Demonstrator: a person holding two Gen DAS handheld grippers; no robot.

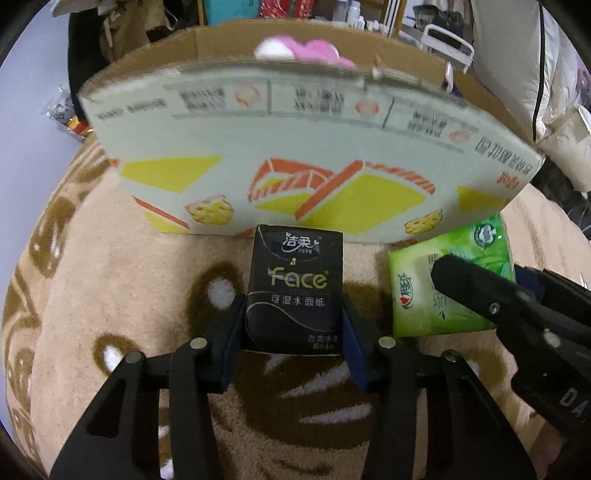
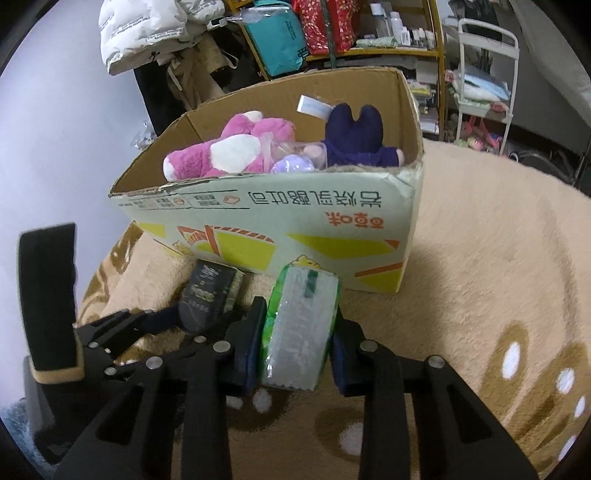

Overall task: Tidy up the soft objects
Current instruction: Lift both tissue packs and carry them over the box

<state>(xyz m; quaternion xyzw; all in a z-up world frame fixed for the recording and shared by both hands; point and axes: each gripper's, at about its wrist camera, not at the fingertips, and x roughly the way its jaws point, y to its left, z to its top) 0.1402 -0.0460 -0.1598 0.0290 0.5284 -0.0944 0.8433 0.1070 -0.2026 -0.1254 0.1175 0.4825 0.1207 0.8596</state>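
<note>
My left gripper (image 1: 293, 325) is shut on a black "Face" tissue pack (image 1: 295, 291), held just above the plush blanket in front of the cardboard box (image 1: 295, 147). My right gripper (image 2: 297, 332) is shut on a green tissue pack (image 2: 299, 328), also seen in the left wrist view (image 1: 454, 280). The box (image 2: 295, 221) holds a pink plush toy (image 2: 229, 151), a small purple toy (image 2: 293, 164) and a dark blue plush doll (image 2: 354, 136). The black pack and the left gripper's fingers (image 2: 147, 325) show at left in the right wrist view.
A beige blanket with brown bear pattern (image 2: 480, 277) covers the surface. Behind the box stand a shelf with bags and bottles (image 2: 351, 33), a white rack (image 2: 487, 74) and hanging jackets (image 2: 147, 29). Snack packets (image 1: 66, 114) lie at the far left.
</note>
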